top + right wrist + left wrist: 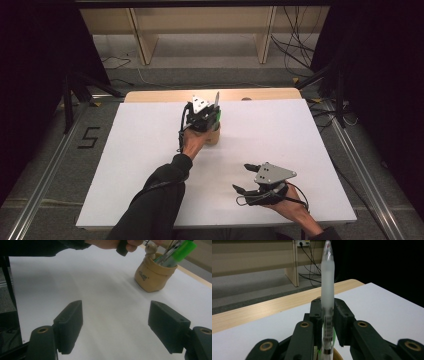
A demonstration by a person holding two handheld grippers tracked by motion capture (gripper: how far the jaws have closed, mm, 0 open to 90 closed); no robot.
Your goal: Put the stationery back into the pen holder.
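The left gripper (206, 116), its jaws clamped on a frosted pen (327, 290) held upright, hangs over a tan pen pot (153, 273) near the far edge of the white table (150, 150). The right gripper (248, 177) rests nearer the person, jaws wide apart. Keeping the pen vertical and moving straight along its axis should spare the pot's other pens (175, 252) a knock.
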